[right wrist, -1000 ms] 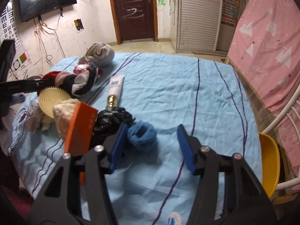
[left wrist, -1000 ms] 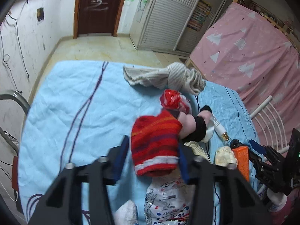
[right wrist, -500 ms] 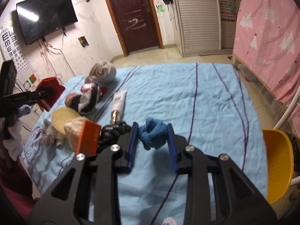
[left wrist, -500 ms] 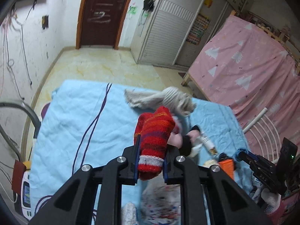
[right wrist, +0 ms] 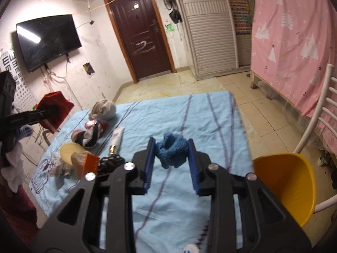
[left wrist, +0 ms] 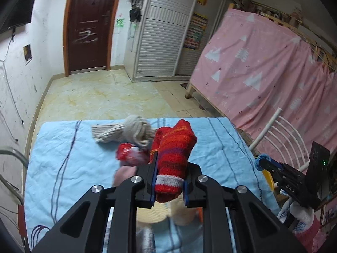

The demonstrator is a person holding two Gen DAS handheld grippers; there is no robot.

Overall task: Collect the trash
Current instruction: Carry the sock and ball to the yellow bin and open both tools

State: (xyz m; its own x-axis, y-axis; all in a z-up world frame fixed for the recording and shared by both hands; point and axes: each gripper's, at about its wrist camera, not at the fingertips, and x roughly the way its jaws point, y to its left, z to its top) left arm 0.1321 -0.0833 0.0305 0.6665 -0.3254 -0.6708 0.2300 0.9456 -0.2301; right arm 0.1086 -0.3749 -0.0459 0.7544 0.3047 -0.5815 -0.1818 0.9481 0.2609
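My left gripper [left wrist: 169,186] is shut on a red striped knitted sock [left wrist: 172,156], held up above the light blue bedsheet [left wrist: 69,168]. In the right wrist view the same left gripper [right wrist: 43,112] shows at the far left with the red sock [right wrist: 55,103] hanging from it. My right gripper [right wrist: 171,162] is shut on a small blue knitted piece [right wrist: 171,152], lifted off the sheet [right wrist: 210,126]. From the left wrist view the right gripper [left wrist: 261,162] appears at the right edge with a bit of blue in its tip.
On the sheet lie a beige sock bundle [right wrist: 104,109], a red wrapper [left wrist: 129,155], a black-and-pink sock [right wrist: 88,136], a white tube [right wrist: 117,137], a yellow round brush [right wrist: 67,150], an orange box [right wrist: 89,165] and a black knitted lump [right wrist: 110,161]. A yellow bin [right wrist: 288,185] stands right of the bed.
Both grippers shut on their pieces and rose: the left took the red sock off the sheet, the right took the blue knitted piece. Both views now look further across the room.
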